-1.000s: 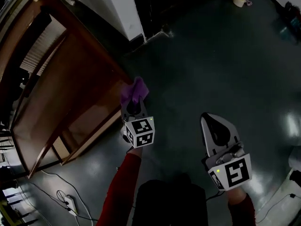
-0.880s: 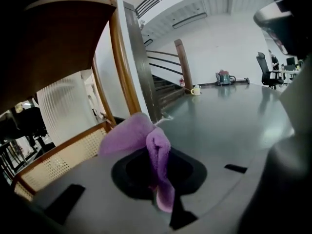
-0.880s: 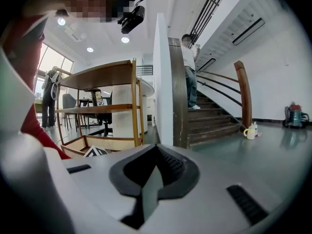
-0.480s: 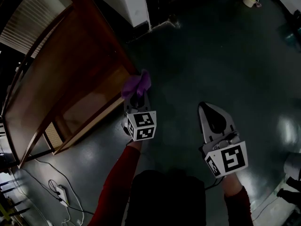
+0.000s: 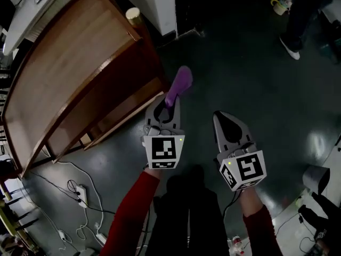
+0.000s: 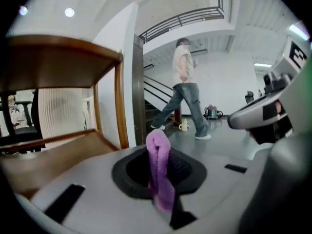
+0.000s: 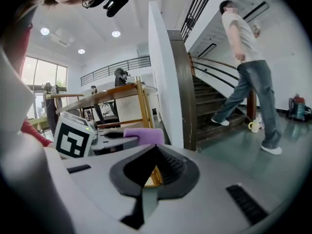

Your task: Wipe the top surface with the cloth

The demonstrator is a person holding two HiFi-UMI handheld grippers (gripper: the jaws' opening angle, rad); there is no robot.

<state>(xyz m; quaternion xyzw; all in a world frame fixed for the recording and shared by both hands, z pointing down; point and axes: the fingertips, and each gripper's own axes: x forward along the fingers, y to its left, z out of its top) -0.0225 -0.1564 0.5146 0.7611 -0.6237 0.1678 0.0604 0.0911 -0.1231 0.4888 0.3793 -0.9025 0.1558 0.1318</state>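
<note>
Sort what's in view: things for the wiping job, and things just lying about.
For the job: purple cloth; left gripper, clamped on it; wooden top.
Lying about: mug on the floor; power strip.

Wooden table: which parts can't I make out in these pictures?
Head view: the top of the table covers most of its lower shelf; the rest is dark.
Left gripper view: the camera sits below the top, so its upper face is unseen.
Right gripper view: the left hand-held gripper and cloth cover its lower part.
</note>
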